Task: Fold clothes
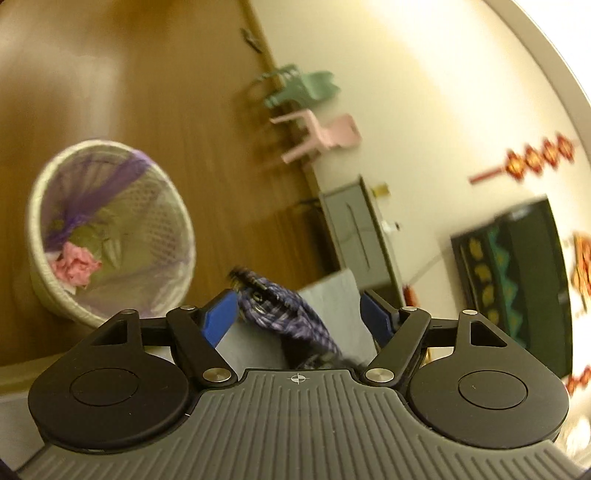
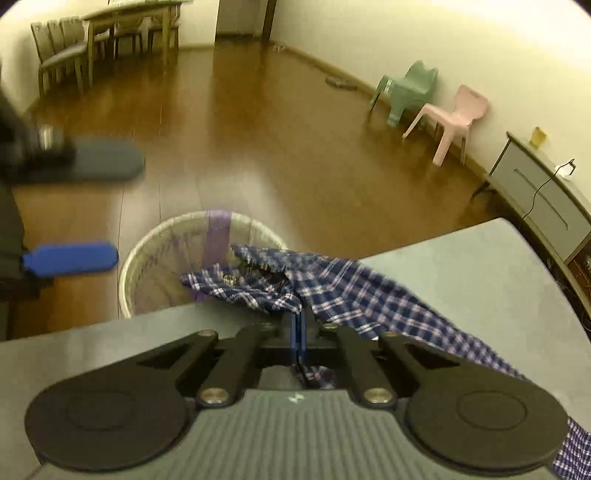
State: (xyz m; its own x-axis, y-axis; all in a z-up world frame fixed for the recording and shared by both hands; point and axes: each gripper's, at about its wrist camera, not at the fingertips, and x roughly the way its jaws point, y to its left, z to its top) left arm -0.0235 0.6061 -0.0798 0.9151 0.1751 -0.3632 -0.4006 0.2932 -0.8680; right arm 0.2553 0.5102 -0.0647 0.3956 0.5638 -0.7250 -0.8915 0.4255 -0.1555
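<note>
Room: wood floor, cream walls, warm light.
Green chair beside pink chair at wall; grey cabinet near them; dining table w/ chairs far corner; wicker bin w/ purple liner; TV; red wall decor.

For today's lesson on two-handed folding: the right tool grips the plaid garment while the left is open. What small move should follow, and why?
Probably close the left tool on the plaid garment lying between its open fingers. The right tool is already shut on the cloth, part of which dangles over the wastebasket off the grey surface. A second grip would likely let both tools spread it flat.
</note>
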